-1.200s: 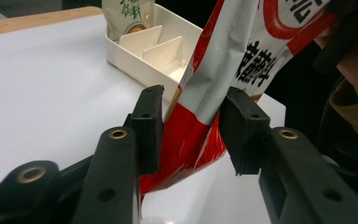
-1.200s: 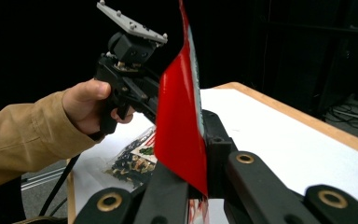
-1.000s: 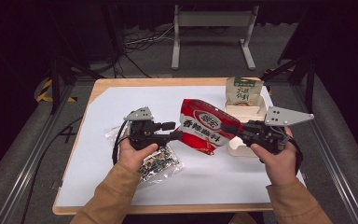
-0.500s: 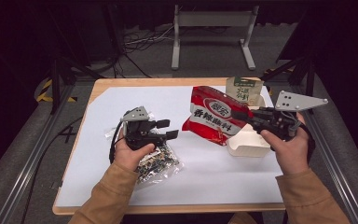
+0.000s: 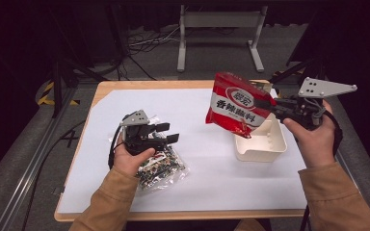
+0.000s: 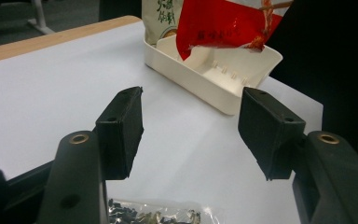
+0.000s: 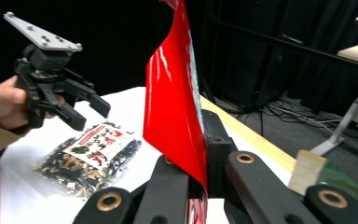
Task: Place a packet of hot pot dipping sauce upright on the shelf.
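Observation:
A red snack bag (image 5: 238,108) hangs tilted in the air over the near left corner of a white tray (image 5: 260,147). My right gripper (image 5: 270,103) is shut on the bag's edge (image 7: 175,102), with the film pinched between the jaws. At the left, my left gripper (image 5: 166,132) hovers low over the table, open; its jaws have just been opening and nothing is between them (image 6: 191,128). A clear bag of dark dried mix (image 5: 161,166) lies under that hand. The tray (image 6: 214,84) is empty inside.
A green and beige packet (image 6: 161,14) stands behind the tray at the table's far right. White sheet (image 5: 197,187) covers the wooden tabletop. Dark floor, cables and a metal stand lie beyond the far edge.
My right gripper has carried the red bag up and to the right, from the table to above the tray. My left gripper has come off the bag's left end and stayed put.

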A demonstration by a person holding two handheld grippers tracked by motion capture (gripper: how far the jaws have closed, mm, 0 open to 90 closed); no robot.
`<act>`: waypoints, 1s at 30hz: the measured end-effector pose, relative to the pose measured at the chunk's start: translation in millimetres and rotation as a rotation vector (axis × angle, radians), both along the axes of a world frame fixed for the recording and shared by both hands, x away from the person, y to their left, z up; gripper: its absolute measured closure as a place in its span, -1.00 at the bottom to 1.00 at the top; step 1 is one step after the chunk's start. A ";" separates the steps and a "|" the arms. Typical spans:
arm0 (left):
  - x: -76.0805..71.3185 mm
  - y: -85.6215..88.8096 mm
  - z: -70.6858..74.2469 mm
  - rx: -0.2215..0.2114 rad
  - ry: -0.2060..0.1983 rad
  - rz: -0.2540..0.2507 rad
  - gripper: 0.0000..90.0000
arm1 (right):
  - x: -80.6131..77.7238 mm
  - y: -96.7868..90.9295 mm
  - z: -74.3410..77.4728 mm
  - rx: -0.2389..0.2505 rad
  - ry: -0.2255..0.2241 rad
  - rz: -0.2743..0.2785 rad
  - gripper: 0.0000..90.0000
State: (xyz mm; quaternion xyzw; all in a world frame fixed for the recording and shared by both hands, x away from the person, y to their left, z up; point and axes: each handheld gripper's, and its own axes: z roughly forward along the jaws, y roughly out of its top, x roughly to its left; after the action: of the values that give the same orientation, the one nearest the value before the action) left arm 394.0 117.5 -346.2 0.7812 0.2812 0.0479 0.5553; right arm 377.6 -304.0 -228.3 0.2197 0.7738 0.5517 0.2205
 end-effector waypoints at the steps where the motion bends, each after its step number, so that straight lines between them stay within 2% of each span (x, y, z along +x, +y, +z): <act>1: 0.3 1.2 -0.1 0.002 -0.006 0.002 -0.09 | 1.3 -1.5 1.1 -0.003 -0.001 -0.005 0.97; 13: -2.0 10.9 -1.4 0.012 -0.007 0.027 -0.10 | 22.7 -17.3 8.3 -0.051 -0.016 -0.050 0.97; 14: -3.0 11.3 -1.5 0.006 0.003 0.032 -0.10 | 25.3 -19.4 8.8 -0.056 -0.018 -0.051 0.97; 19: -4.2 17.6 -1.6 0.016 -0.007 0.046 -0.10 | 34.4 -27.8 9.9 -0.072 -0.019 -0.062 0.97; 26: -8.1 25.6 -3.1 0.014 0.007 0.069 -0.11 | 44.7 -40.9 11.6 -0.103 -0.030 -0.062 0.97; 30: -9.3 29.5 -3.4 0.016 0.000 0.079 -0.11 | 50.4 -48.7 11.4 -0.115 -0.038 -0.064 0.97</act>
State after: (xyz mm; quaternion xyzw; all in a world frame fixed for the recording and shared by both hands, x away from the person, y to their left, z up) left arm 384.7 147.0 -349.6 0.7737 0.3115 0.0722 0.5469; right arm 428.0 -352.7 -216.9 0.2208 0.7923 0.5033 0.2651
